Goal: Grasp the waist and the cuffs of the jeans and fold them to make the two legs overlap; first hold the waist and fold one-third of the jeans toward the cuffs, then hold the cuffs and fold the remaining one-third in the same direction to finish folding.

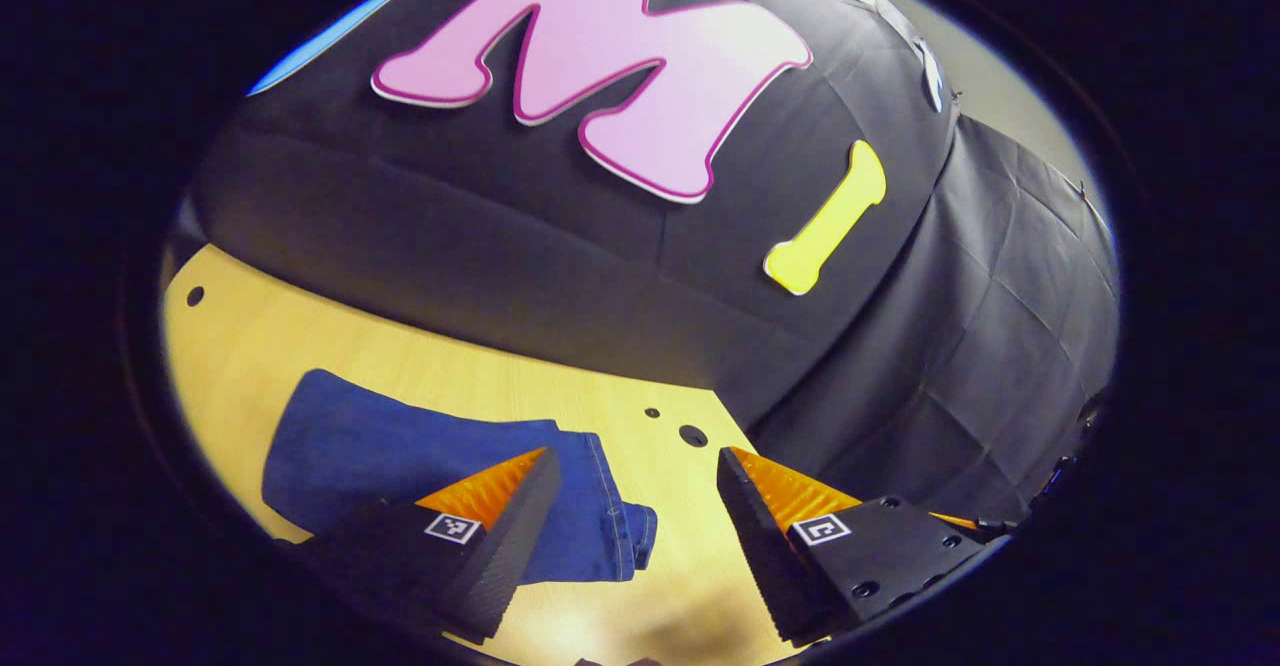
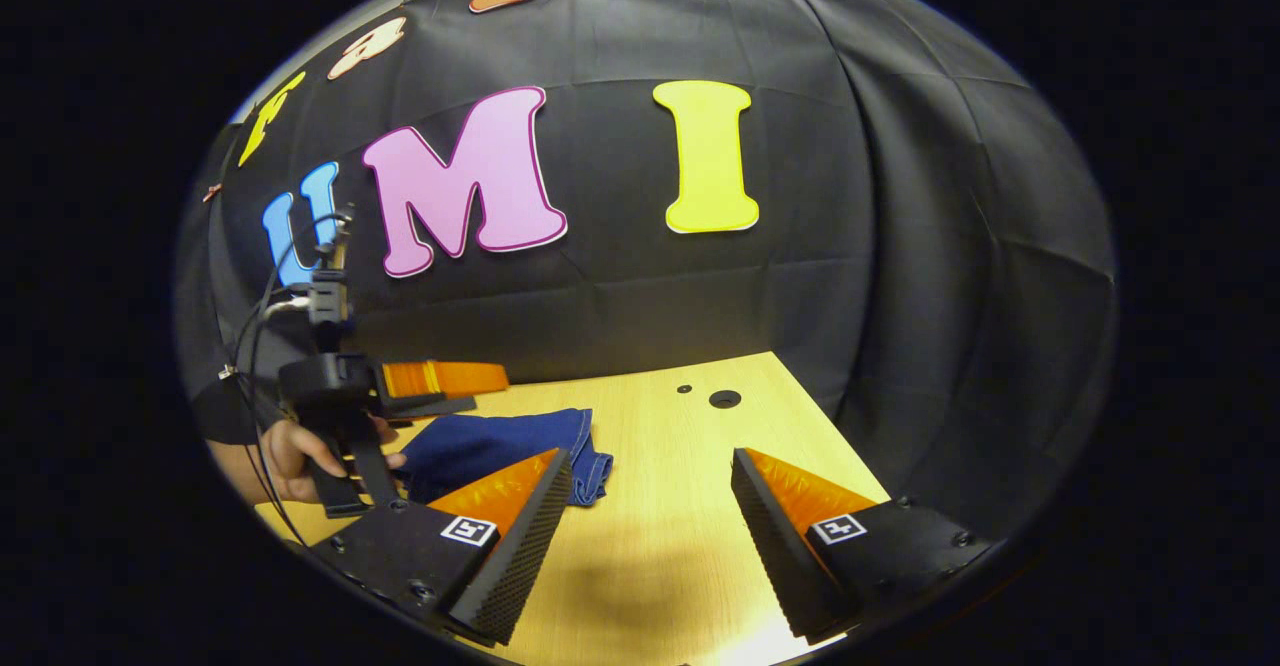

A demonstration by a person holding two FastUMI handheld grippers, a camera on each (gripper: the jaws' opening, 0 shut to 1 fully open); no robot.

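Note:
The dark blue jeans [image 1: 400, 456] lie folded into a compact bundle on the wooden table [image 1: 640, 446], stitched edge toward the right. My left gripper [image 1: 632, 466] hangs open above the table, its left finger over the bundle's right part, nothing between the fingers. In the right gripper view the jeans [image 2: 500, 446] lie left of centre. My right gripper [image 2: 650, 471] is open above bare wood to the right of the bundle and holds nothing. Farther left in that view a hand [image 2: 290, 461] holds the other gripper [image 2: 440, 386] above the jeans.
The table [image 2: 680, 506] has small round holes [image 2: 724, 399] near its far edge. Black cloth walls close the booth behind and to the right. Bare wood lies to the right of the jeans.

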